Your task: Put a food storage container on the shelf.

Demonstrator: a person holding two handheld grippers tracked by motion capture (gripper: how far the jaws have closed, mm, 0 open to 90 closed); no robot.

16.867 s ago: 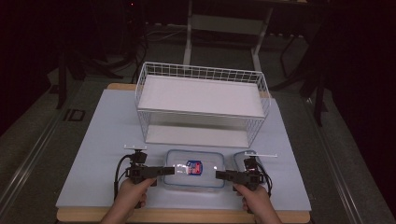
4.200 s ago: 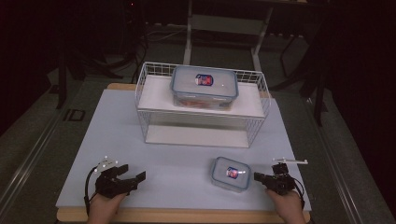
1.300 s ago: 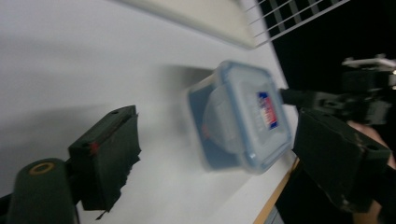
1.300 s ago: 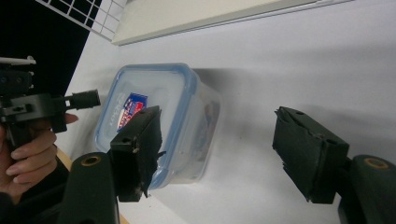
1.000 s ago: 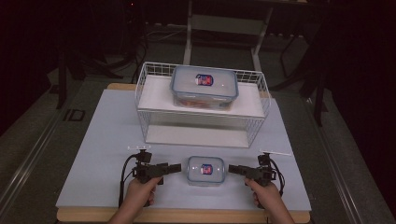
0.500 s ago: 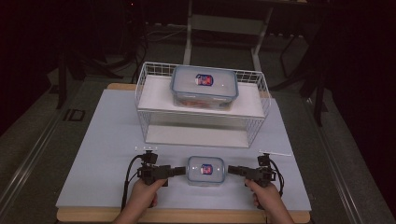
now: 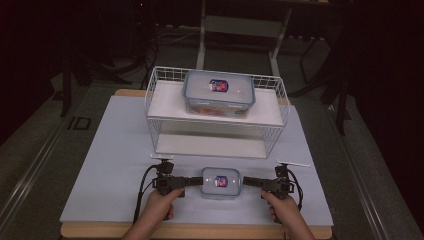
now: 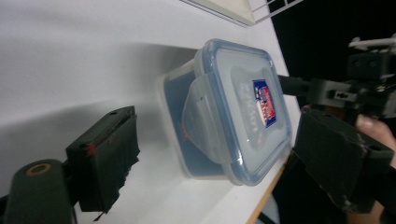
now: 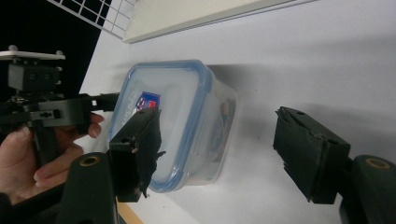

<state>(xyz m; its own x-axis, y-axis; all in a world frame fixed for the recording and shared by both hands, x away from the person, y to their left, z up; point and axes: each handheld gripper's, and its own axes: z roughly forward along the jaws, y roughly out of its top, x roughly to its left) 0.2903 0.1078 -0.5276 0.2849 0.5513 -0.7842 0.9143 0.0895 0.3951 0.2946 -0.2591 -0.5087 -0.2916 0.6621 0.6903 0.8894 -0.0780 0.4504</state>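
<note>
On a white table, a small clear plastic container with a blue-rimmed snap lid sits between the left gripper and right gripper, each with jaws spread wide around one end, not yet closed on it.

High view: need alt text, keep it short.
A person's two hand-held grippers, left gripper and right gripper, flank a small lidded container near the front of a white table. Behind it, a larger lidded container sits on top of a white wire rack.
</note>
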